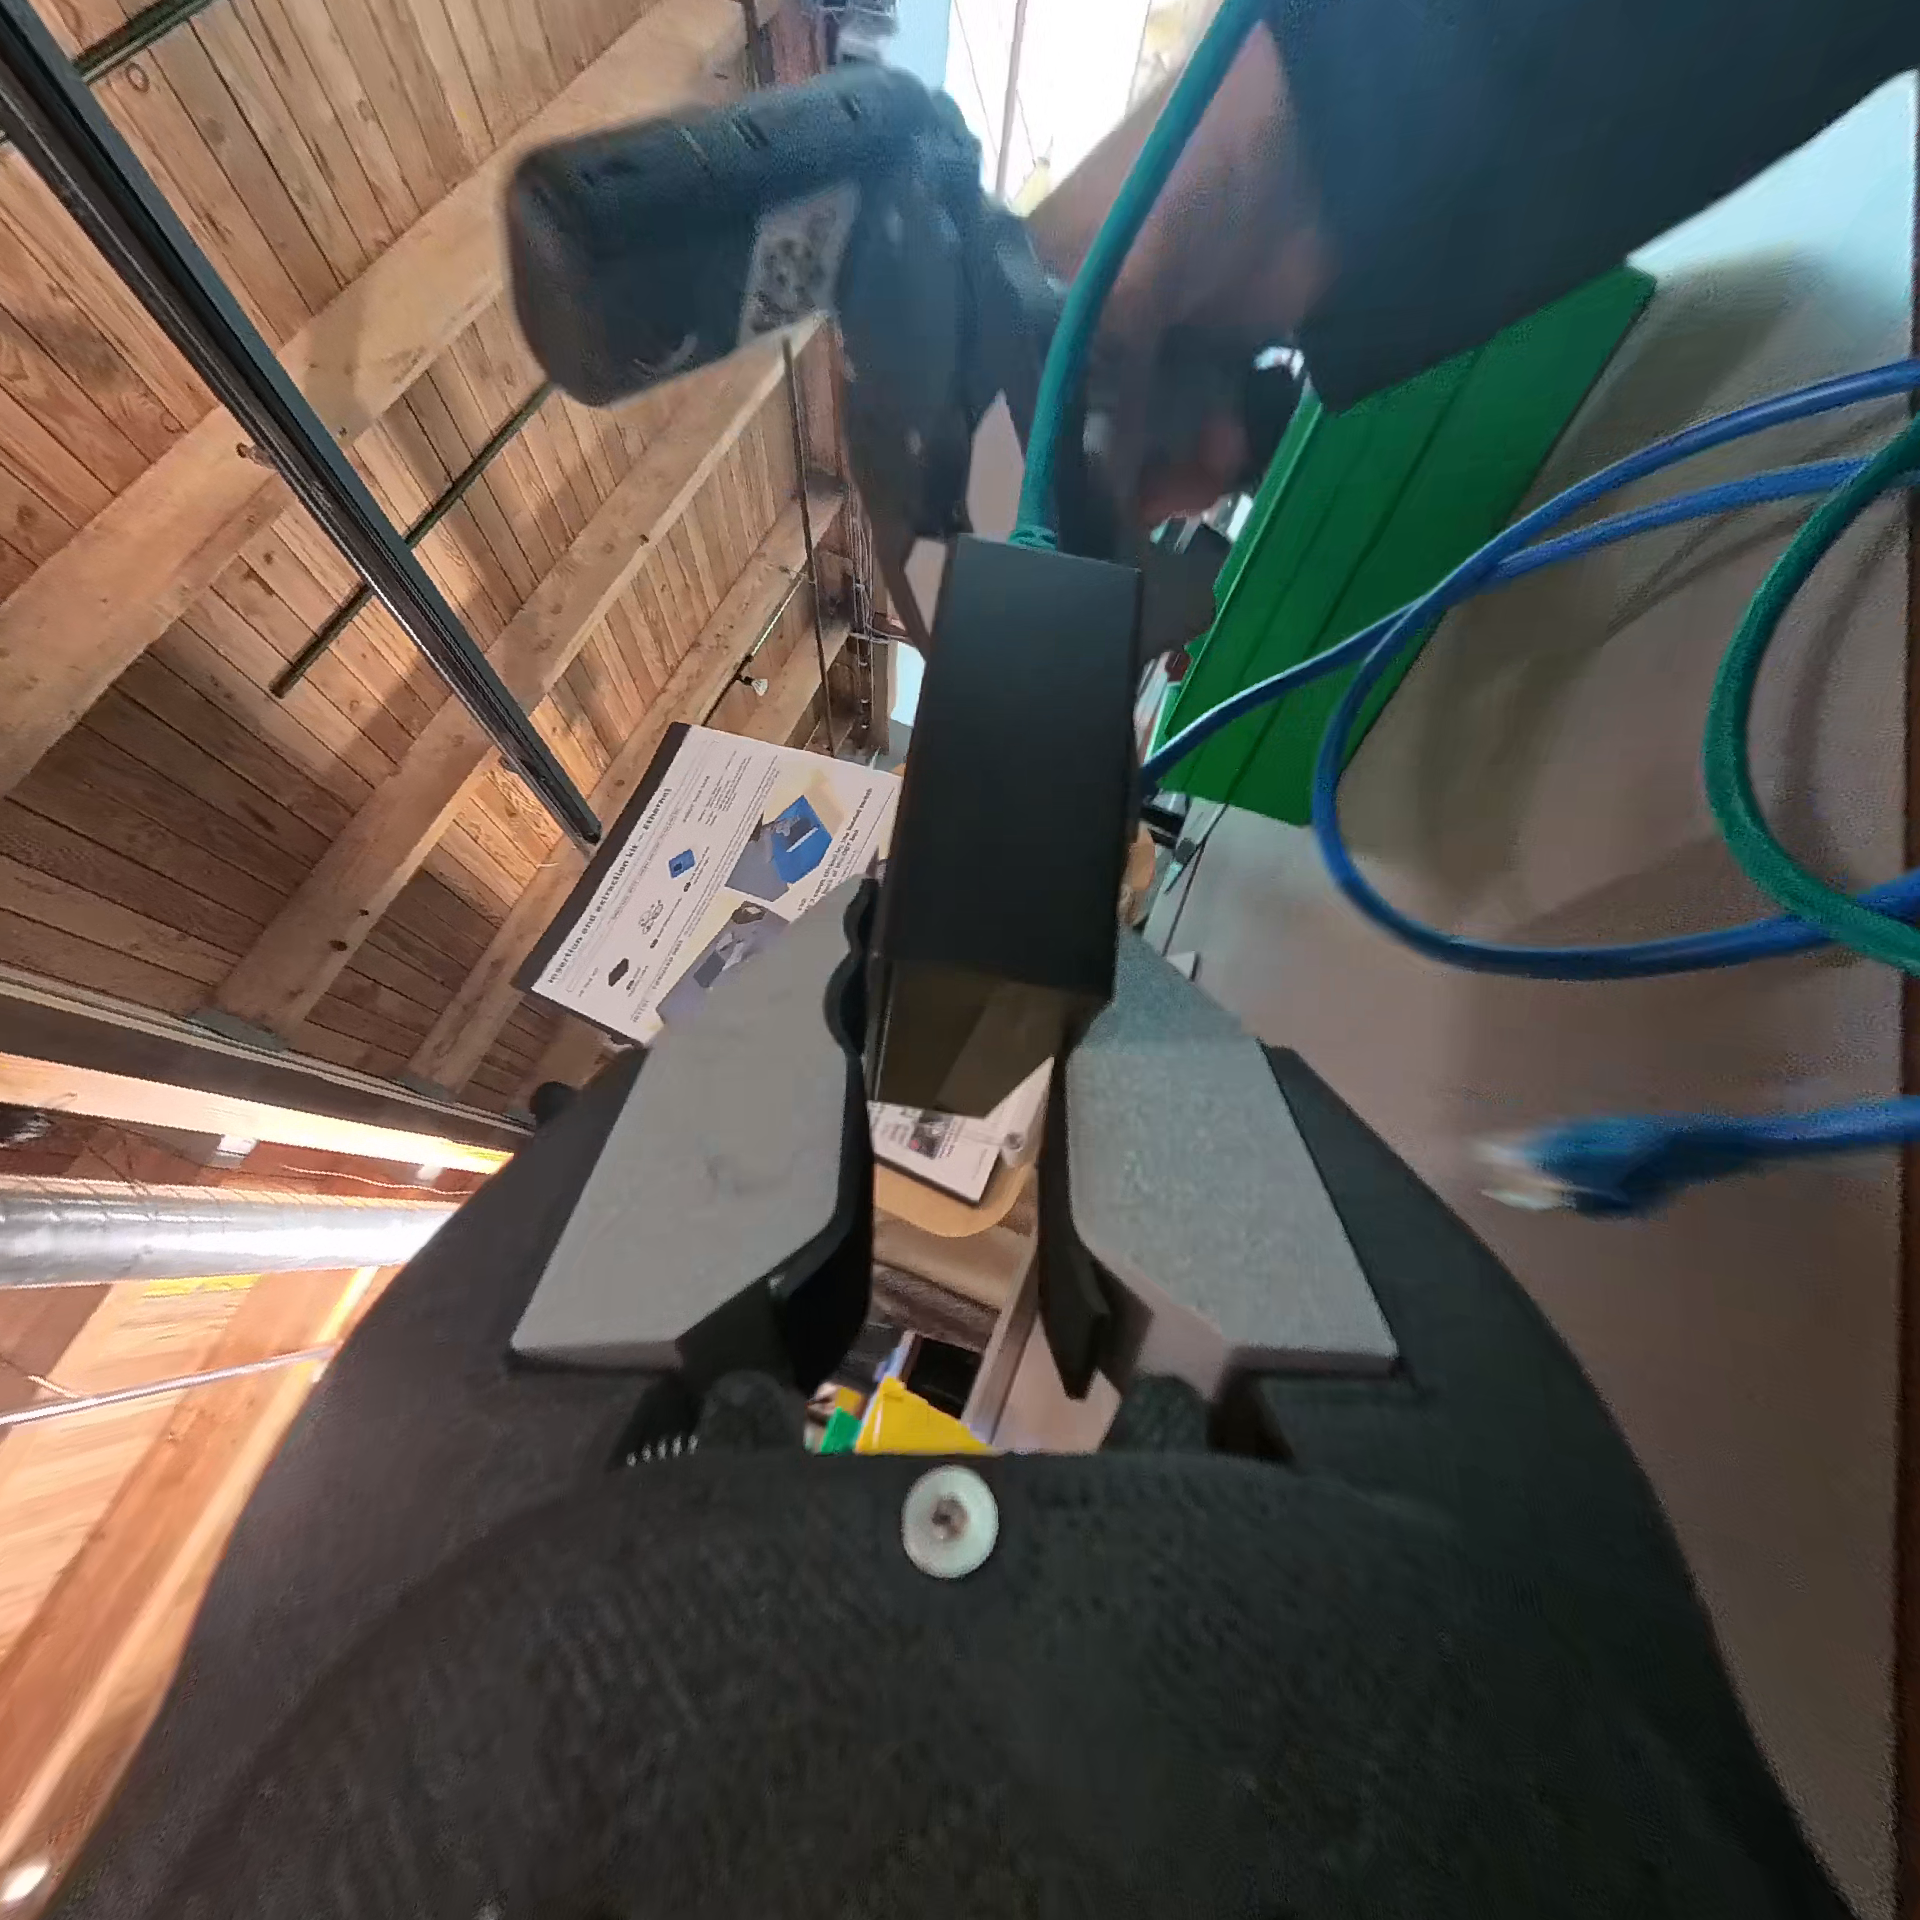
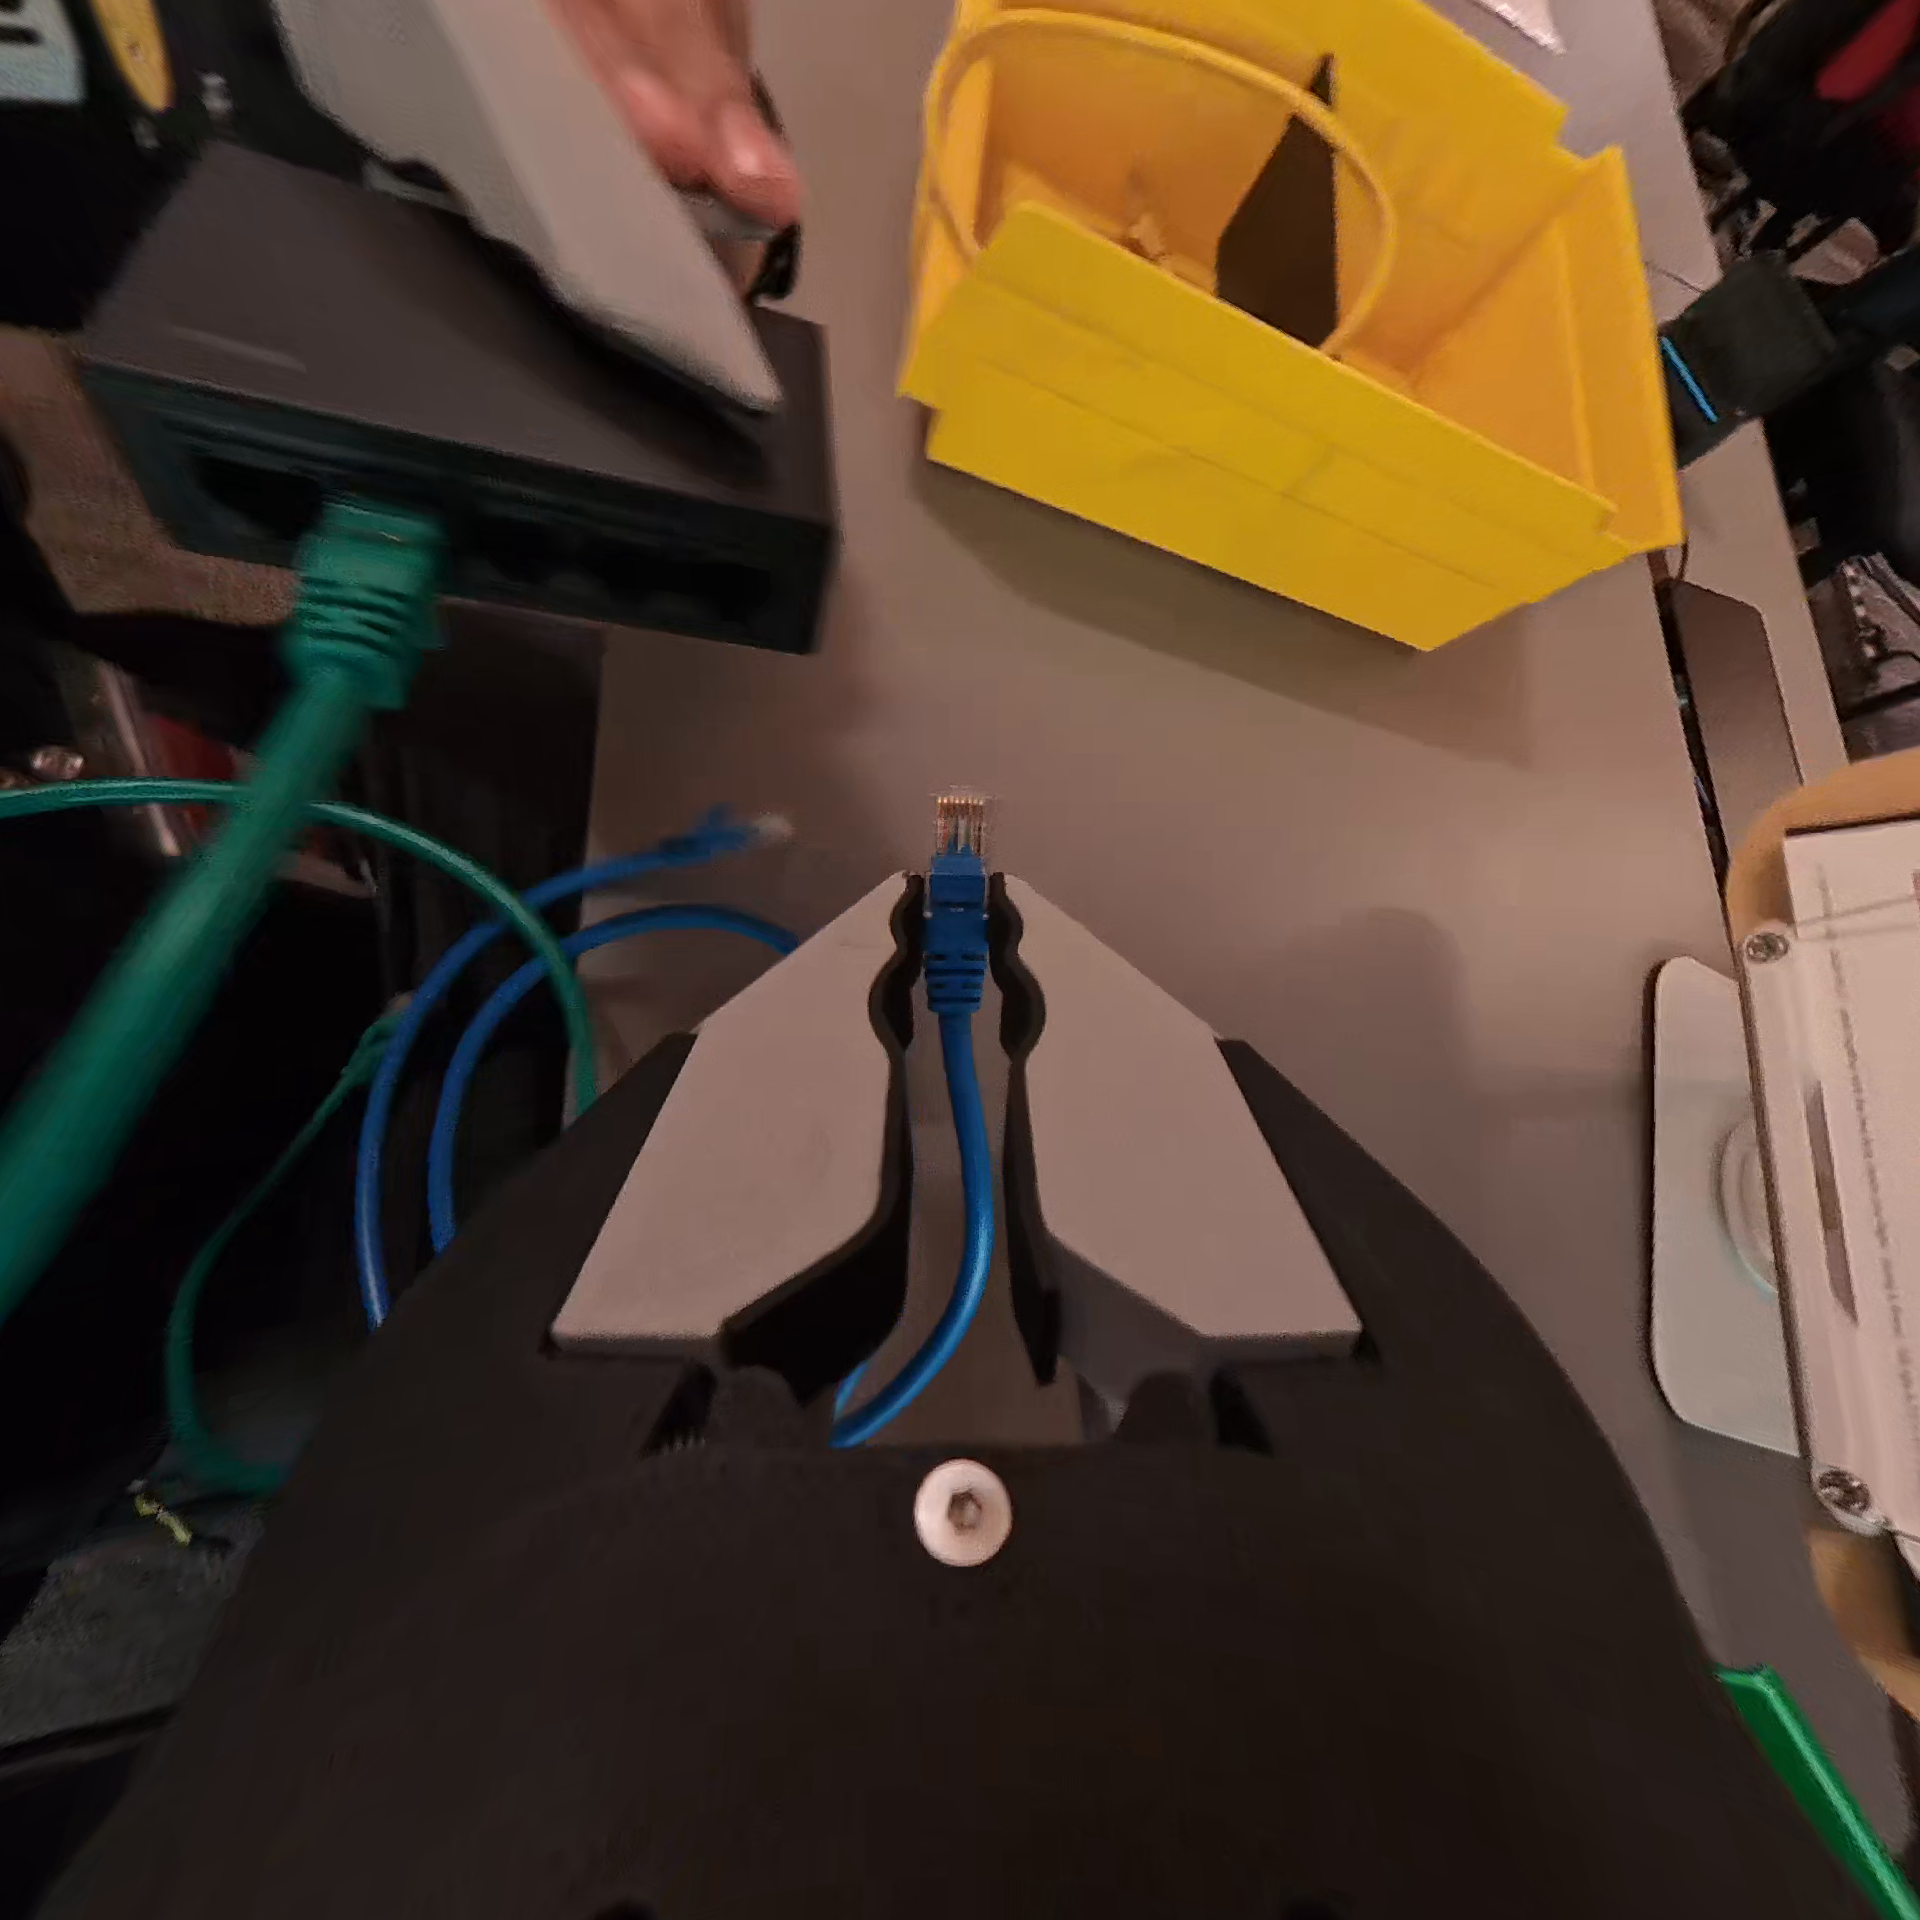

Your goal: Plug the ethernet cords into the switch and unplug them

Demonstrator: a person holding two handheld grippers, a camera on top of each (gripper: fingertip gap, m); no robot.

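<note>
Gripping the black ethernet switch (image 1: pixel 1003 790) by one narrow end, my left gripper (image 1: pixel 961 997) has its grey fingers (image 1: pixel 727 1143) pinched onto the casing and lifts it clear of the grey table (image 2: pixel 1195 831); I read it as tilted, with wooden ceiling boards behind it in the left wrist view. A green ethernet cord (image 2: pixel 358 603) sits plugged into a port near the switch's left end in the right wrist view, and its cable runs down and loops off the table edge below the switch. My right gripper (image 2: pixel 958 904) is pressed together on the boot of a blue ethernet cord (image 2: pixel 956 925), whose clear plug (image 2: pixel 961 821) pokes out past the fingertips, apart from the switch and pointing over bare table to the right of its port row. The blue cable trails back between the fingers and curls in loops below the switch, beside the green one. That cord's other plug (image 2: pixel 727 831) lies free near the table's left edge, below the switch's right corner. To the right of the switch stands a yellow plastic bin (image 2: pixel 1299 416) with a thin yellow cable coiled inside. Farther right of the switch, at the table's edge, sits a white stand (image 2: pixel 1704 1195) bearing a printed card.
</note>
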